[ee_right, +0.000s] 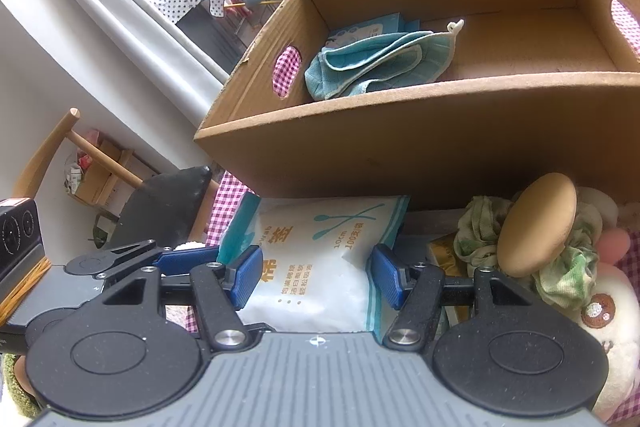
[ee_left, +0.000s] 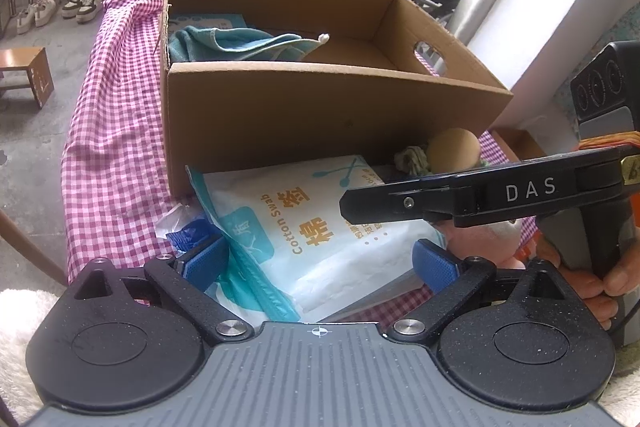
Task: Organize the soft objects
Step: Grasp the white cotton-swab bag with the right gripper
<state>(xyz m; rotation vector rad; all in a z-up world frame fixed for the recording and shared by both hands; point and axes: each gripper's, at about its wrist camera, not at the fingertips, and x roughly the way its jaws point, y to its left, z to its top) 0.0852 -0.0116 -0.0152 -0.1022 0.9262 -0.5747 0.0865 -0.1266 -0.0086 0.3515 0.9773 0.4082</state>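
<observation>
A white and teal cotton swab bag (ee_left: 320,239) (ee_right: 320,267) lies on the pink checked cloth in front of an open cardboard box (ee_left: 320,115) (ee_right: 400,147). My right gripper (ee_right: 318,275) is shut on the bag, its blue pads pressing both sides. My left gripper (ee_left: 319,262) stands wide open astride the same bag, pads at its edges. One black finger (ee_left: 400,203) of the right gripper crosses over the bag in the left wrist view. Inside the box lie a folded blue towel (ee_left: 240,45) (ee_right: 372,63) and a flat packet beneath it.
Right of the bag sit a tan round cushion (ee_right: 536,227) (ee_left: 454,149), a crumpled green cloth (ee_right: 476,231) and a white plush toy (ee_right: 600,315). A blue wrapped item (ee_left: 188,231) lies left of the bag. A wooden chair (ee_right: 80,155) stands beside the table.
</observation>
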